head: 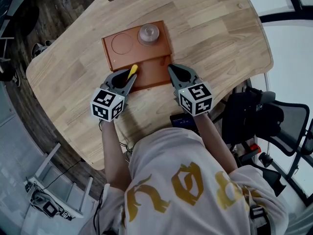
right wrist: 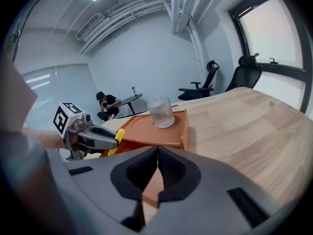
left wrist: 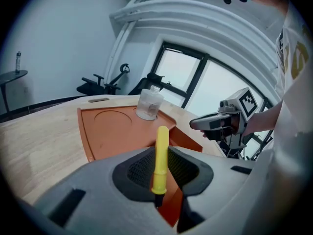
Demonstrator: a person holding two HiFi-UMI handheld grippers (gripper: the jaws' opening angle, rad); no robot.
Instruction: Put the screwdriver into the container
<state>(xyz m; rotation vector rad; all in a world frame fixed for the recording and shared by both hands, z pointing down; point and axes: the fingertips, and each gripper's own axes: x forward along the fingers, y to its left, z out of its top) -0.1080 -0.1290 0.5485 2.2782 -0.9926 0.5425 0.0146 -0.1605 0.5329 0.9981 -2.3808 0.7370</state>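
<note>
Light wood-plank worktop [head: 210, 33], office chairs and windows behind. On it sits a flat orange-brown plastic tray [head: 154, 71], which I take to be the container. It has a round recess on the far left, with a small clear lidded jar [head: 148, 34] beside that.

Left tool [head: 129, 77] is clamped on the yellow-handled screwdriver [left wrist: 160, 160]. The pads press on the handle, the butt end sticks out forward and up, and the dark shaft points back toward the tool body. So the long axis runs along the tool's own line and is tilted, not lying flat.

Key relation: the handle already overhangs the tray's near edge, with the near compartment straight ahead of and below the left tool. The screwdriver isn't down yet. I can't tell whether it touches the rim.

Right tool [head: 172, 70] is empty with its jaws together. It's parked at the tray's near right corner, just beside the rim — no view shows whether it touches.

The left tool is the one that matters. My read is it needs to lower, level the axis along the near compartment, then let go. Letting go while tilted risks the tip catching the tray wall.
</note>
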